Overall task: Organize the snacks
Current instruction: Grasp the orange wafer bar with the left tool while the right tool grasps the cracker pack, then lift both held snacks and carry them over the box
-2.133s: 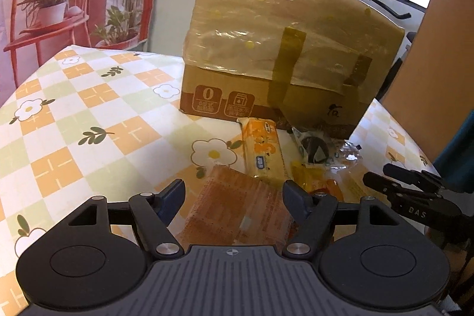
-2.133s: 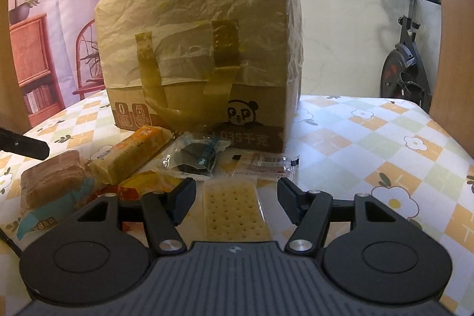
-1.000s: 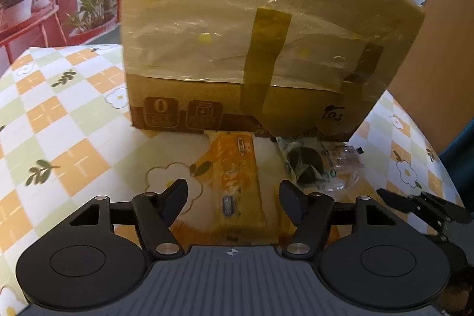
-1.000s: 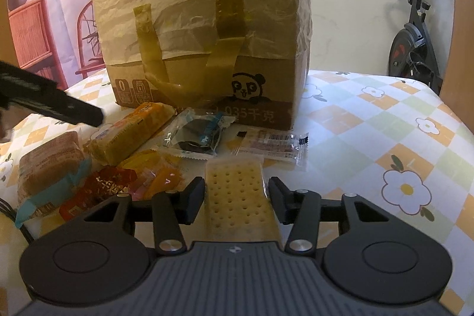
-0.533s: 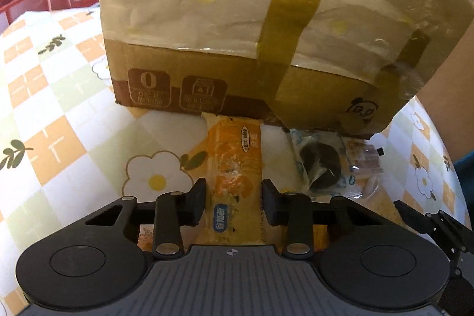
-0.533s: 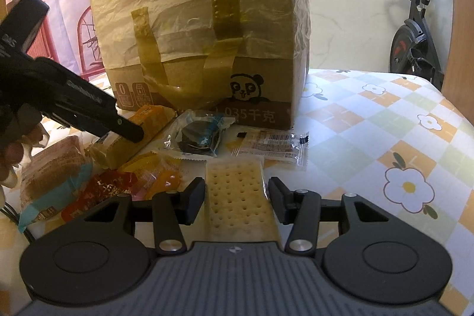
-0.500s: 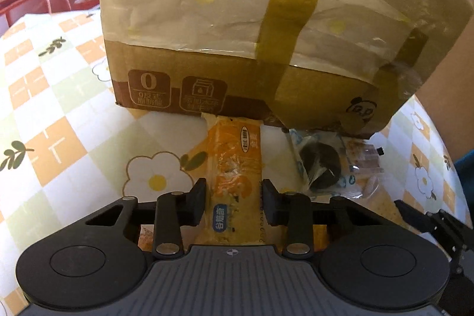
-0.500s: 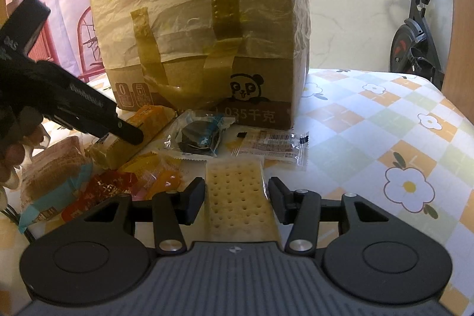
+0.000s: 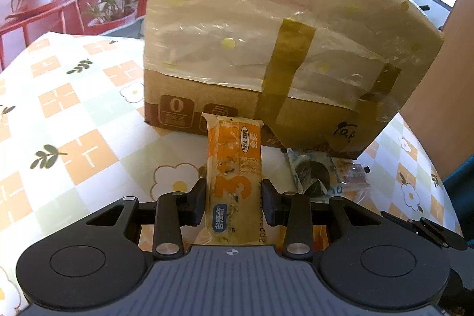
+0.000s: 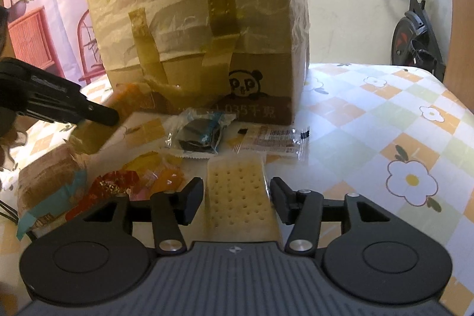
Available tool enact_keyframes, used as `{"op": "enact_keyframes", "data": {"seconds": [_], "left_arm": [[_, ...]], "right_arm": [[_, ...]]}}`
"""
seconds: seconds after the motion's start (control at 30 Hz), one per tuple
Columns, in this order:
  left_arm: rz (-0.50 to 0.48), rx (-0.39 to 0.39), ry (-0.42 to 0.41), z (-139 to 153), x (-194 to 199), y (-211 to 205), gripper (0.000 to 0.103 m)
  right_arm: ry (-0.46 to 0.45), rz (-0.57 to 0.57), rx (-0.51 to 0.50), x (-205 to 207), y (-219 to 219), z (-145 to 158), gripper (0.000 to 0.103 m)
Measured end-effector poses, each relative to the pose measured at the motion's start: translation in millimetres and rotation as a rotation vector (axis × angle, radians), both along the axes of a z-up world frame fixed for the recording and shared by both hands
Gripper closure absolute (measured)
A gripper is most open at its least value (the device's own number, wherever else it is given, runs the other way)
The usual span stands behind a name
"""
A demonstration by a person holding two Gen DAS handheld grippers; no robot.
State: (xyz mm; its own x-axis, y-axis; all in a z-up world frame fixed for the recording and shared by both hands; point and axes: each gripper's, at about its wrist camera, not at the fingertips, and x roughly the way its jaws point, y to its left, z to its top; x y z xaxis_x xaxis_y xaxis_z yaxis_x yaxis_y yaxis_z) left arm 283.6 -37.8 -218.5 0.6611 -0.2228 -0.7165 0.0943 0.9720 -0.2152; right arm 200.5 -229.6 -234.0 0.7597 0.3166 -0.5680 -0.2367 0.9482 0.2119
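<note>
Orange snack bar pinched in the left gripper, lifted off the table.
Ahead of it stands the taped cardboard box. The right gripper straddles a pale cracker pack lying on the checked tablecloth, its jaws opening, pads just off the wrapper.

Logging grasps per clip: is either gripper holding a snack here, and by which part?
Left gripper grips the orange bar across its near half. Right gripper is opening around the cracker pack, not gripping.
</note>
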Motion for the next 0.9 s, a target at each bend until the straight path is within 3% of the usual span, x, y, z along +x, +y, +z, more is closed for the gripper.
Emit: {"op": "enact_keyframes", "data": {"seconds": [0.53,0.73,0.9], "left_arm": [[0.021,-0.07,-0.053,8,-31,22,0.063],[0.025,-0.091,-0.088,13,-35,28,0.063],[0.031,-0.095,-0.172,37,-37,35,0.063]], "right_arm": [[0.062,-0.008,-0.076,-4,4,3,0.049],[0.059,-0.004,-0.057,-4,2,5,0.053],[-0.006,-0.003,-0.013,-9,-5,32,0.054]]}}
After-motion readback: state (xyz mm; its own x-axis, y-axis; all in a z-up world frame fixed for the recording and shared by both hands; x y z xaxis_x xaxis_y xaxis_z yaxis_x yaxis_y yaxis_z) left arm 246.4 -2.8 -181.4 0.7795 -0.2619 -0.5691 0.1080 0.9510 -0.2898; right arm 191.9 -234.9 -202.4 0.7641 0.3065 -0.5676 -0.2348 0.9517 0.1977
